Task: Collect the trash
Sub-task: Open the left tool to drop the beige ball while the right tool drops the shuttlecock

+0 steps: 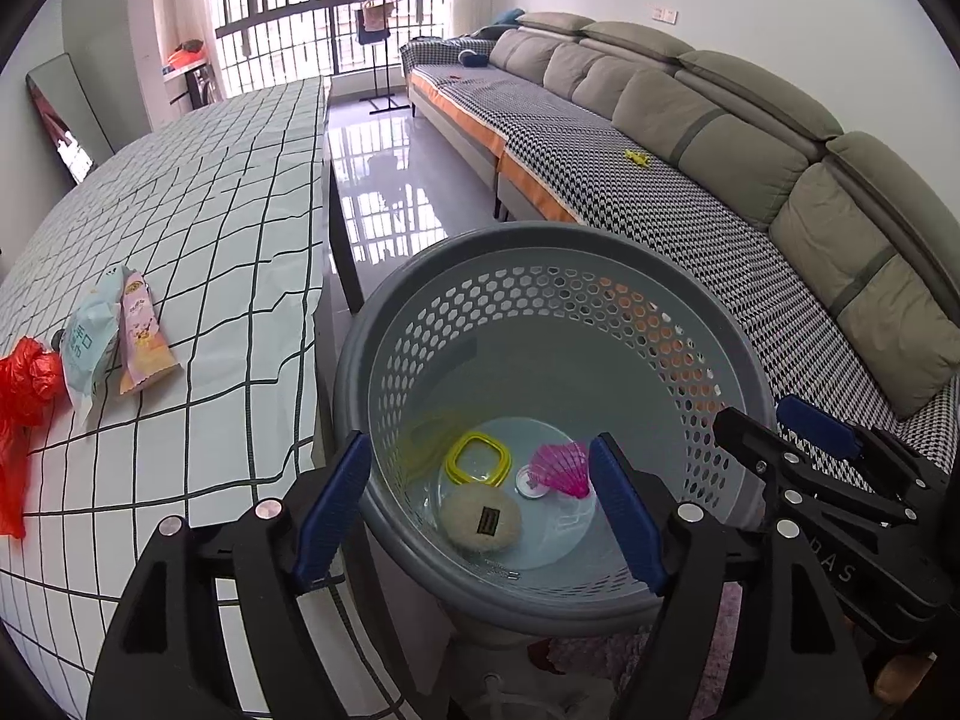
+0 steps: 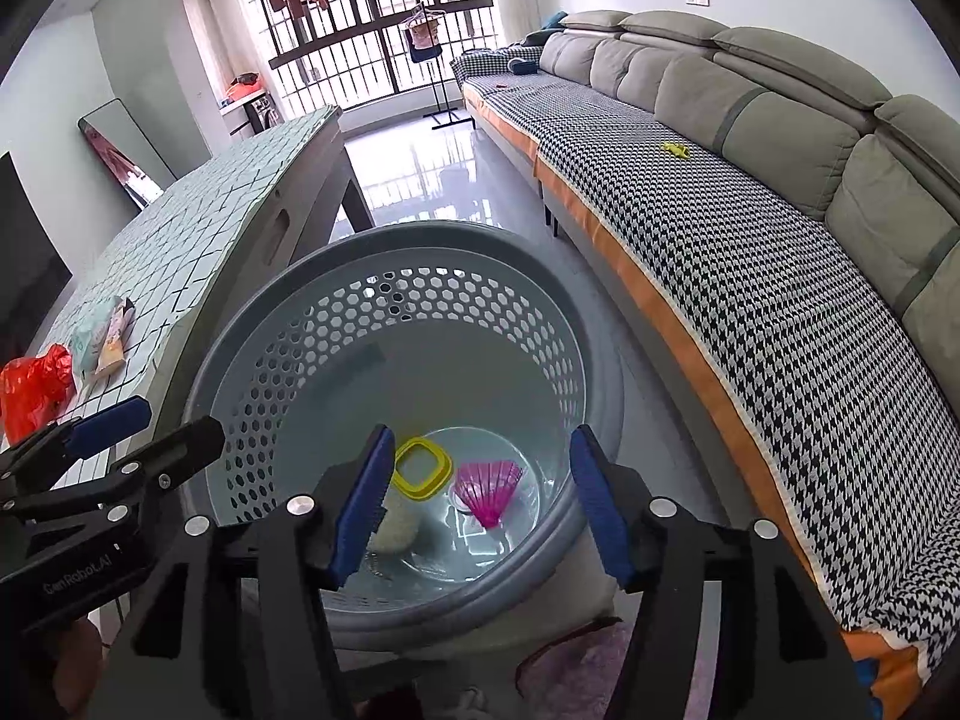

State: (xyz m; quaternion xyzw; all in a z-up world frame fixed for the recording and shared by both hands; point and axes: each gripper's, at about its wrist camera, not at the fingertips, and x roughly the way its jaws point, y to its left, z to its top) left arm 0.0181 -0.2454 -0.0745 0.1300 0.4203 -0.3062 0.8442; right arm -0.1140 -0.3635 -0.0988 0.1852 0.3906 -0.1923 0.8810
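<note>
Both my claws spread, empty over the basket (image 1: 744, 372) — remaining wrappers (image 1: 117, 330) & red bag (image 1: 27, 384) lie left on bench (image 1: 228, 192), nearer left claw (image 1: 480, 510), long axes pointing away from me; right claw (image 2: 480, 504) farther.

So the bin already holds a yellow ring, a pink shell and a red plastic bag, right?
Not quite. The grey bin holds the yellow ring and pink shell, but the red plastic bag lies on the checked table, as the left wrist view shows.

Grey basket (image 1: 360, 360), pink shell (image 1: 561, 468), red bag (image 1: 27, 384), checked tablecloth (image 1: 198, 192).
</note>
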